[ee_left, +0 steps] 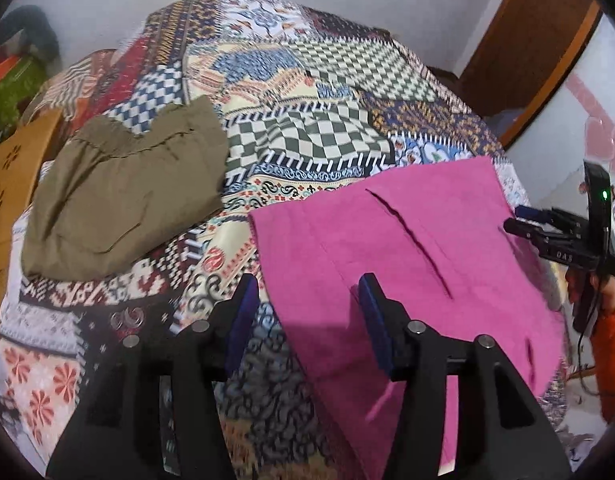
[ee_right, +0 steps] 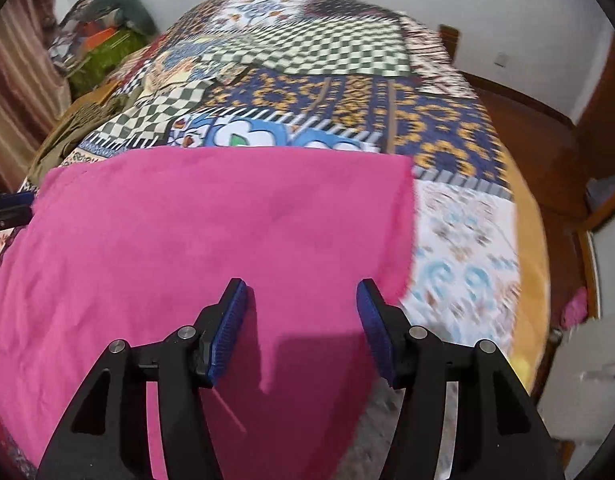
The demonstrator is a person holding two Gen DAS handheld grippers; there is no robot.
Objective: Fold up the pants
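Left wrist view: my left gripper fills the lower centre of the frame, fingers apart and holding nothing. Its right finger overlaps the left margin of the pink pants; the left finger stands over the bare bedspread. I judge it is placed astride that edge so that closing would take it. The pants lie flat at centre right of the frame, one dark crease running diagonally across them, which suggests at least one fold already made. A folded olive garment sits at left of the frame, well apart from the pants, probably set aside as finished. My right gripper enters at the right edge, near the far border of the pants; from here I cannot tell how its fingers stand.

Right wrist view: the right gripper occupies the lower centre, fingers apart and empty, with the pants spread beneath and ahead of it across the left and middle of the frame. Its right finger lies near the cloth's right edge. With one gripper at each side, I judge the pair is positioned to lift opposite edges together.
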